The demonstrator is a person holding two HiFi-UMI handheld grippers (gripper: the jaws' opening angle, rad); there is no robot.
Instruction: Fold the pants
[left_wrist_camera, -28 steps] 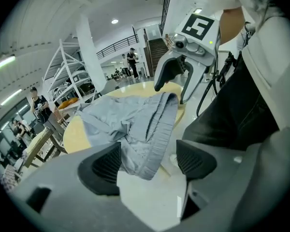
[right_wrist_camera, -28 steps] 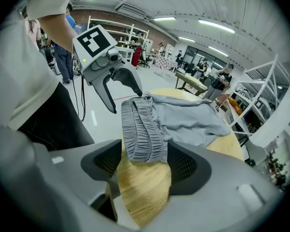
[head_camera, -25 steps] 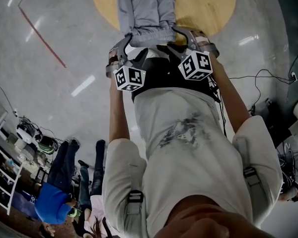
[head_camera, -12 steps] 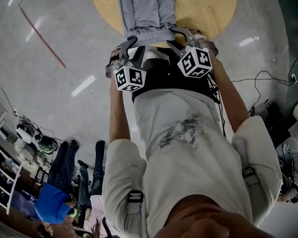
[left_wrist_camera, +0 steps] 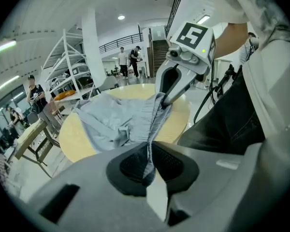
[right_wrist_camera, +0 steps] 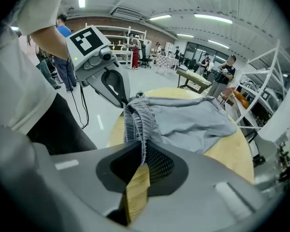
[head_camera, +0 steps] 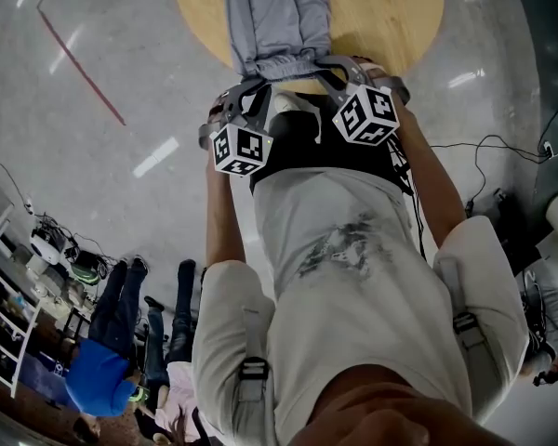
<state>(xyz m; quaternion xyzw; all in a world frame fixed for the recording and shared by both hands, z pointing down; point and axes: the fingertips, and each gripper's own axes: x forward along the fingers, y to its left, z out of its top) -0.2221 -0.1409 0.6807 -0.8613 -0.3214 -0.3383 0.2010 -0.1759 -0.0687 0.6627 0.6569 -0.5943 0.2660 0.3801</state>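
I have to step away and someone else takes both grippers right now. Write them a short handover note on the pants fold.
Left gripper: jaws closing on one end of the gathered elastic waistband of the grey fabric pants, with cloth between the pads.
Right gripper: jaws closing on the waistband's other end, with cloth between the pads.
Pants: lying on the round wooden table, waistband at the near edge, legs running away from the person.
Done: waistband pinched at both ends.
Left: no crosswise fold shows yet; probably lift the waistband and carry it toward the leg ends.
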